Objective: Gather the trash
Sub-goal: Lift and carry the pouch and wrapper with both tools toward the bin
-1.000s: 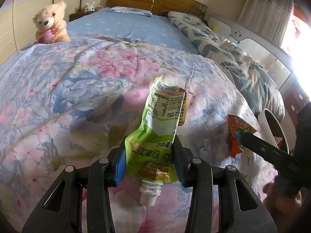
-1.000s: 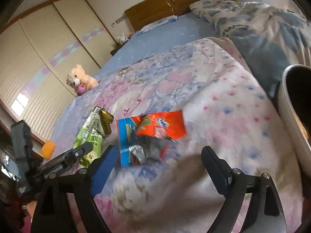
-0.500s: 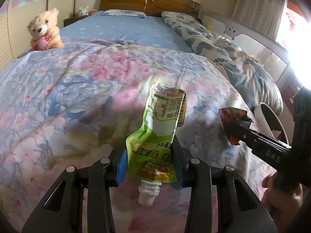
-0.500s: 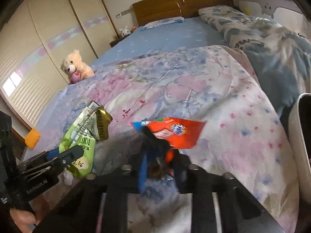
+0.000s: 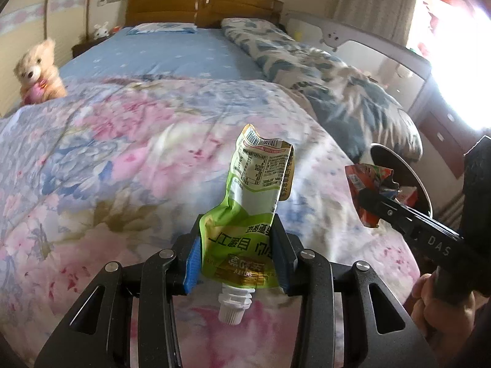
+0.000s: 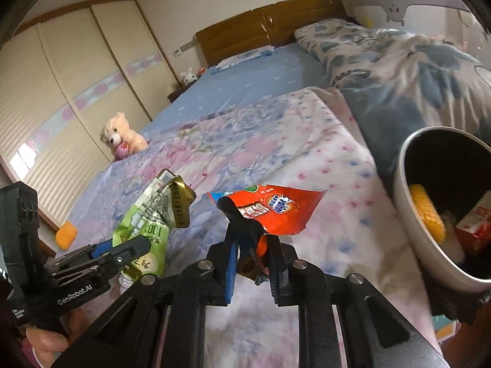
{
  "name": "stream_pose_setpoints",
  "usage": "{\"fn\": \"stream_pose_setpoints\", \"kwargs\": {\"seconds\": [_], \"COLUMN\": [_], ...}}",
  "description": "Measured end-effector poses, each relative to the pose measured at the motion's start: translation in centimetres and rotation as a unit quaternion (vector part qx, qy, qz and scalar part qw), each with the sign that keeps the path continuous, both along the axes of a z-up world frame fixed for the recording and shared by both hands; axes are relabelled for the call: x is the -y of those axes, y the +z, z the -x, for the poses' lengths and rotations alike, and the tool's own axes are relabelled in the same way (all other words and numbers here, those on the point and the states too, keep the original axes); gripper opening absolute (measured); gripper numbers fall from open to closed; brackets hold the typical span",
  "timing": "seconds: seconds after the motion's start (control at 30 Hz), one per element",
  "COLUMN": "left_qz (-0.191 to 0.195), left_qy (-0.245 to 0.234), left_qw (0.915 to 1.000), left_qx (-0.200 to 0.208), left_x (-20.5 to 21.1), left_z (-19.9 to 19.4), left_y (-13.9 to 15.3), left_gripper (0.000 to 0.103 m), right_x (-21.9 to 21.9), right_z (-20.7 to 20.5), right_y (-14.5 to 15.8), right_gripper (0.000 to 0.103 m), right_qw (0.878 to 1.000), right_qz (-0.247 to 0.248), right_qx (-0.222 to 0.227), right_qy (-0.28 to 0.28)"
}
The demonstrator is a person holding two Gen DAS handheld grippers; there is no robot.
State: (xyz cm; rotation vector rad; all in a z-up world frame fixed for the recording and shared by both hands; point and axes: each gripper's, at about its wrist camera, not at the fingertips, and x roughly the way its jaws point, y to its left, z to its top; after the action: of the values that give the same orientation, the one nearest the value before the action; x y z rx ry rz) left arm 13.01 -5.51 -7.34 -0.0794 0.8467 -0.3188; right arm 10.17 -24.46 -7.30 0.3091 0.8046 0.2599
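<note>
- Since a second ago, the right tongs (image 6: 251, 263) have gone from spread wide over the red wrapper (image 6: 276, 211) on the flowered quilt (image 6: 276, 141) to pressed together on its crumpled lower end, and the wrapper is now lifted clear of the quilt; the bin (image 6: 408, 214) has come much further into the right edge of the right wrist view.
- That bin is the largest thing the coming move turns on: a grey round bin, mouth open toward the camera, at the right edge of the frame beside the bed, already holding something yellow and a red carton.
- From the right tongs the bin lies to the right and a little lower; the right hand looks clearly the nearer of the two.
- The red wrapper fans up and to the right out of the pinch, its long axis already leaning toward the bin.
- The left tongs (image 5: 236, 260) pinch a green drink pouch (image 5: 251, 211) across its lower part, spout down, long axis upright at frame centre.
- In the left wrist view the bin (image 5: 396, 159) sits at the right, behind the red wrapper (image 5: 368, 193), so I judge the pouch has farther to travel.
</note>
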Motion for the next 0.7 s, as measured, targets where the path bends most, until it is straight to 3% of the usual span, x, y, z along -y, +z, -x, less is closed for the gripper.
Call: {"fn": "stream_pose_setpoints", "kwargs": {"seconds": [0.7], "left_qz": [-0.013], "left_qy": [-0.064], "left_qw": [0.9978], "left_qx": [0.009], "left_x": [6.4], "left_z": [1.9], "left_y": [1.4], "left_gripper": [0.038], "right_x": [5.6], "right_z": [5.1], "right_y": [1.9], "right_gripper": [0.017], "right_qw": [0.998], "right_qz": [-0.01], "right_qx": [0.032], "right_qy": [-0.057]}}
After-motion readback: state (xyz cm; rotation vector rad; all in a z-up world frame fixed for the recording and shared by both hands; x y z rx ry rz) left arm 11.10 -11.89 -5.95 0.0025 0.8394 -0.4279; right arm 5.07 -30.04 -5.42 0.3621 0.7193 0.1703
